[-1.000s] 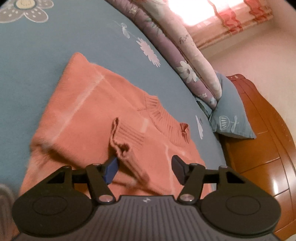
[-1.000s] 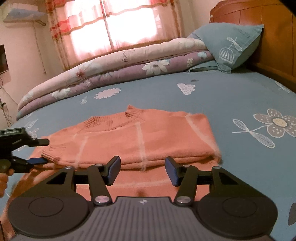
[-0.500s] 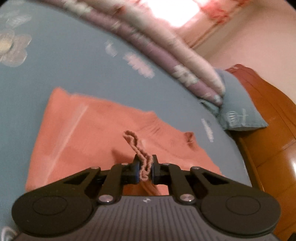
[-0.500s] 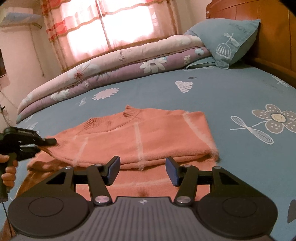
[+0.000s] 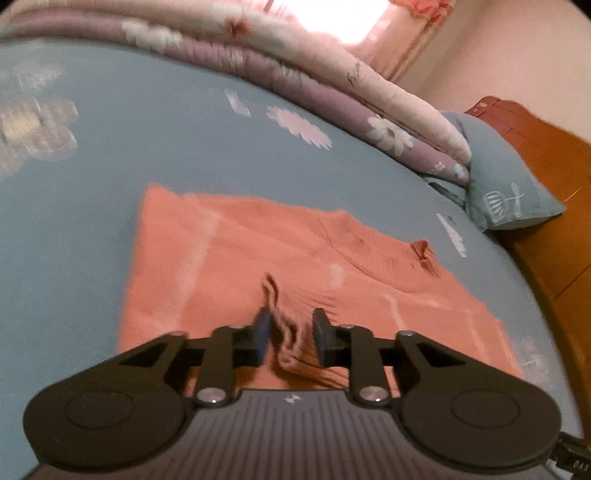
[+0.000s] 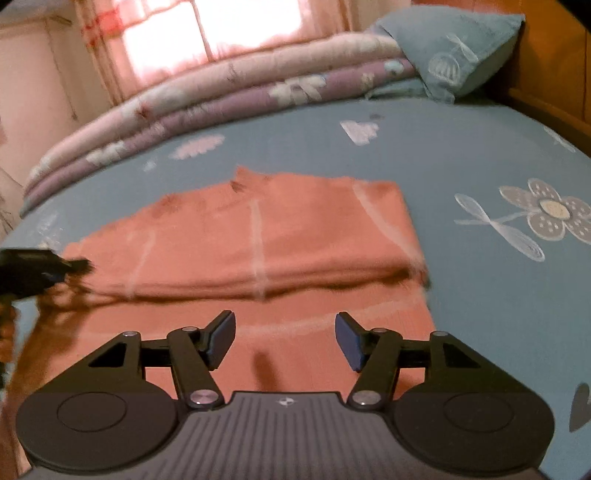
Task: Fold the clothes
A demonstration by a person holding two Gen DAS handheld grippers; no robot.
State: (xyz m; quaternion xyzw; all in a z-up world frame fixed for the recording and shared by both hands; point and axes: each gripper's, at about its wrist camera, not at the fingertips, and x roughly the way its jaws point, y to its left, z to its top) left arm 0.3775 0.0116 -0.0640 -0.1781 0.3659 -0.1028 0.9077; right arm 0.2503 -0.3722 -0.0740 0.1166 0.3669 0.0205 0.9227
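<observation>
An orange knit sweater (image 5: 229, 258) lies partly folded on the blue flowered bed sheet (image 5: 110, 147); it also shows in the right wrist view (image 6: 280, 229). My left gripper (image 5: 291, 332) is partly open, with the ribbed sleeve cuff (image 5: 286, 332) standing loose between its pads, touching the left one. In the right wrist view the left gripper (image 6: 70, 267) sits at the sweater's left edge. My right gripper (image 6: 284, 339) is open and empty, low over the sweater's near layer.
A rolled pink and purple quilt (image 6: 221, 107) lies along the far side of the bed. A blue pillow (image 6: 454, 55) leans on the wooden headboard (image 5: 554, 206). Curtained window (image 6: 236, 33) behind.
My left gripper shut on the sleeve cuff, carried it over the sweater, and has now opened partway, releasing it. The right gripper stayed open and moved slightly nearer the sweater.
</observation>
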